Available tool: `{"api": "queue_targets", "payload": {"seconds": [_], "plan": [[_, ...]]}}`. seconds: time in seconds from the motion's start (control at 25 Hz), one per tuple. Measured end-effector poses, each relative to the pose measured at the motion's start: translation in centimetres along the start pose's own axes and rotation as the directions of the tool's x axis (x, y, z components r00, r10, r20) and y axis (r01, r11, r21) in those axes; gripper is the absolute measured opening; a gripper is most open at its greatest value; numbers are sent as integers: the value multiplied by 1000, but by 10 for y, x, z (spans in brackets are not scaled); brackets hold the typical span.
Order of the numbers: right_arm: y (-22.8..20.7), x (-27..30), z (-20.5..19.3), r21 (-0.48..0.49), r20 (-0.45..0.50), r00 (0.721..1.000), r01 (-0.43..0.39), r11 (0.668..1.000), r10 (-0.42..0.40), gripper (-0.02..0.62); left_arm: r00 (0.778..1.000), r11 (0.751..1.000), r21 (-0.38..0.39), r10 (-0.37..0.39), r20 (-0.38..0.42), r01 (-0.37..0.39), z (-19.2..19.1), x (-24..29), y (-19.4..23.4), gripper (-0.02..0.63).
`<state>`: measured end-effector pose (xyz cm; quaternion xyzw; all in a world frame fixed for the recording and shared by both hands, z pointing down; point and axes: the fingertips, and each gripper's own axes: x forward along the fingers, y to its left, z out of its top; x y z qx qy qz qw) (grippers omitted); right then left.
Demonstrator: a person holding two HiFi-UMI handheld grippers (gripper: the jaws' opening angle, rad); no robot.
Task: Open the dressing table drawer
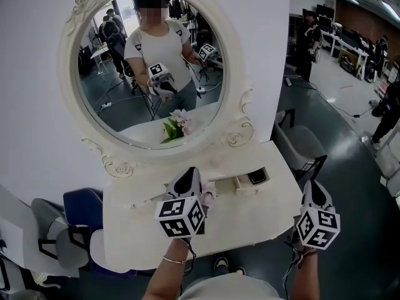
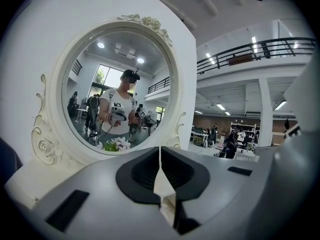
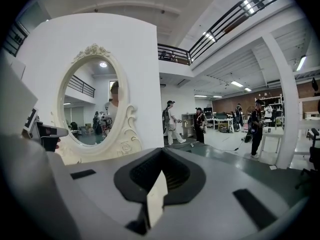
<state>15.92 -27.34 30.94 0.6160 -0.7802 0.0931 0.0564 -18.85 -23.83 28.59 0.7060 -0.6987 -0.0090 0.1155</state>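
My head camera looks steeply down on the white surface (image 1: 250, 227) and round mirror (image 1: 150, 67). The camera on my left tongs (image 2: 160, 156) faces that mirror close, nearly level; my right tongs (image 3: 161, 176) sees it obliquely, farther off.

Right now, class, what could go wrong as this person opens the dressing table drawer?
1. The left gripper hovers, jaws shut, right beside the flowers and could knock them.
2. The small drawer already stands out with a dark thing inside; pulled further, it might slide free.
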Motion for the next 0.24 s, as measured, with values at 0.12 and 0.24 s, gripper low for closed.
{"api": "queue_targets", "payload": {"seconds": [0.12, 0.24], "plan": [[-2, -1, 0, 5, -1, 1000, -1, 1000, 1, 3, 1000, 1000, 1, -5, -4, 5, -1, 1, -3, 28], [-2, 0, 1, 7, 0, 1000, -5, 1000, 5, 3, 1000, 1000, -1, -9, -1, 9, 0, 2, -6, 28]]}}
